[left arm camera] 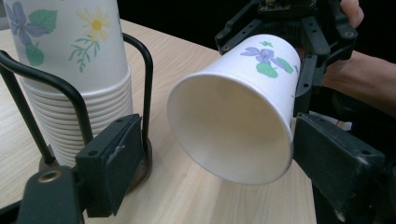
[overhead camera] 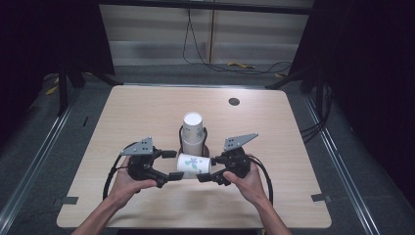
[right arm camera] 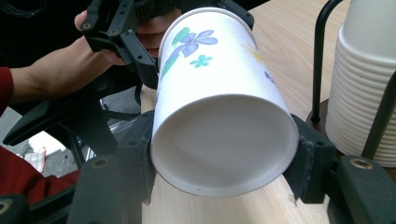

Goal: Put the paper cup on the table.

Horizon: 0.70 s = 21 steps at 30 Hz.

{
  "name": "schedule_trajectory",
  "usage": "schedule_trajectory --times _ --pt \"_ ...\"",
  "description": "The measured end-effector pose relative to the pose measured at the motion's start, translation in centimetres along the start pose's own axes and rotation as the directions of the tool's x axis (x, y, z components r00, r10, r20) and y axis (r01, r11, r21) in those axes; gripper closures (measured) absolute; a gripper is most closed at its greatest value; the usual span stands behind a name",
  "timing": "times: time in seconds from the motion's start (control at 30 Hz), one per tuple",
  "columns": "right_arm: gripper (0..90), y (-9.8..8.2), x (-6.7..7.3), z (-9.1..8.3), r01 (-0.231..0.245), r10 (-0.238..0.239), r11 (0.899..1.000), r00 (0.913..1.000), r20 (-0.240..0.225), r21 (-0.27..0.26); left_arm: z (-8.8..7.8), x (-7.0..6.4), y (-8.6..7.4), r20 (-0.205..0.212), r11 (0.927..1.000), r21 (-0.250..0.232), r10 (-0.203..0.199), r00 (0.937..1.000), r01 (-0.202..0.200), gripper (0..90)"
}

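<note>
The left gripper [overhead camera: 172, 165] is standing wide open around the mouth of a flowered paper cup [overhead camera: 194, 164], gripping nothing. The cup is lying sideways above the table [overhead camera: 147, 107], before the cup stack [overhead camera: 192, 128]. The right gripper [overhead camera: 204, 170] is clamping its base.

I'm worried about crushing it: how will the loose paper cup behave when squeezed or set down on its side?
The paper cup looks thin-walled, so it would probably dent if squeezed hard, especially at the open rim. The right tongs pinch its base end, likely the stiffer part. Tapered and round, it would likely roll in a curve if laid on the table.
</note>
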State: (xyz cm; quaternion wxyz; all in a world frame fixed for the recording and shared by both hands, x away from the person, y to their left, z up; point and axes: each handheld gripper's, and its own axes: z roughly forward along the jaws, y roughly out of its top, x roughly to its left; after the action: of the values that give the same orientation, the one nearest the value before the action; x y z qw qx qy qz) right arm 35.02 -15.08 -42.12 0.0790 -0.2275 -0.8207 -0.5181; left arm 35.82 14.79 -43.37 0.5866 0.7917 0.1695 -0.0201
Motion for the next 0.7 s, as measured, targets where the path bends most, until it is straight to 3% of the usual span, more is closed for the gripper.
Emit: schedule_trajectory --times 0.33,0.7 --pt "36.8 0.08 0.09 -0.18 0.005 -0.006 1.000 0.9999 -0.016 -0.029 0.38 0.10 -0.13 0.033 0.9995 -0.019 -0.026 0.9991 0.027 15.4" --pt "36.8 0.07 0.02 -0.42 -0.001 -0.004 0.997 0.9984 -0.056 -0.077 0.88 -0.01 -0.28 0.072 0.9977 -0.067 0.000 0.9974 0.005 14.9"
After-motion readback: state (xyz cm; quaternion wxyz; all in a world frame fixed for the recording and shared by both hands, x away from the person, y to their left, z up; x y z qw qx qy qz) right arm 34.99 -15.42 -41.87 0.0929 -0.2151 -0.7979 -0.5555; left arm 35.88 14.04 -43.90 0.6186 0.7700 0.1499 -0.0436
